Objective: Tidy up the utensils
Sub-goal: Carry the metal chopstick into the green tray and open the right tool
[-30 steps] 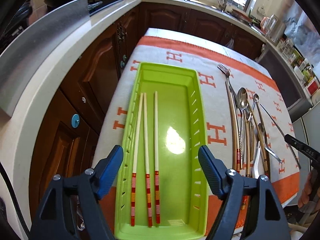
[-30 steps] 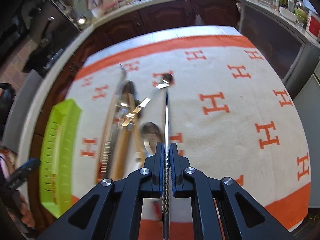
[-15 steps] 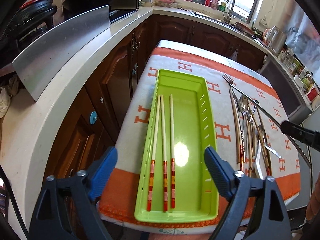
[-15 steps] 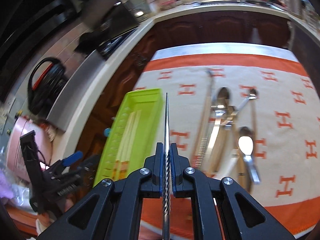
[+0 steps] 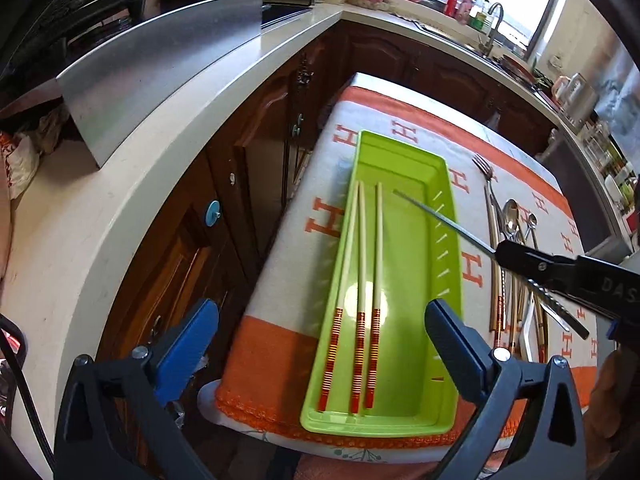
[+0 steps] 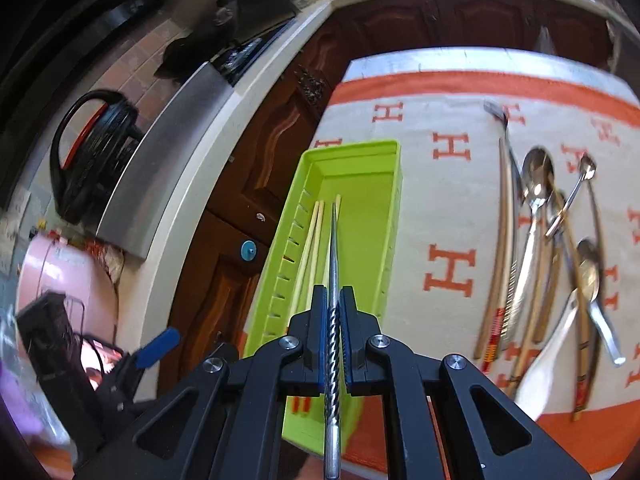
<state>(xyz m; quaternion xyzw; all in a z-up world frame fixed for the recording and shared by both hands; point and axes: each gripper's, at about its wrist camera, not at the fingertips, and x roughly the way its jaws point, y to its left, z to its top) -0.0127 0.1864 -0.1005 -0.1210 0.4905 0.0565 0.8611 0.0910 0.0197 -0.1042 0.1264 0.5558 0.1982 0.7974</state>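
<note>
**Metal chopstick carried over the tray, most utensils still to be sorted**

Left wrist view: Three wooden chopsticks are seen lying side by side in the green tray, their striped red ends toward the camera and their pale tips toward the far end, in line with the tray's length. The tray is set on the orange-and-white cloth covering the counter. The left gripper is held near the tray's close end; its jaws are opening and nothing is between them. The right gripper is seen reaching in from the right, with a metal chopstick clamped in it. The chopstick is held above the tray, slanted across it, its thin tip aimed up and to the left, near the wooden tips. A pile of utensils, fork and spoons among them, is left on the cloth to the right of the tray.

Right wrist view: The metal chopstick is gripped by its twisted shaft in the tightly closed right gripper, its long axis running straight away from the camera, roughly along the tray. The task is judged to be at an early stage: three pieces are placed, one is on its way, and the pile is yet to be sorted.
</note>
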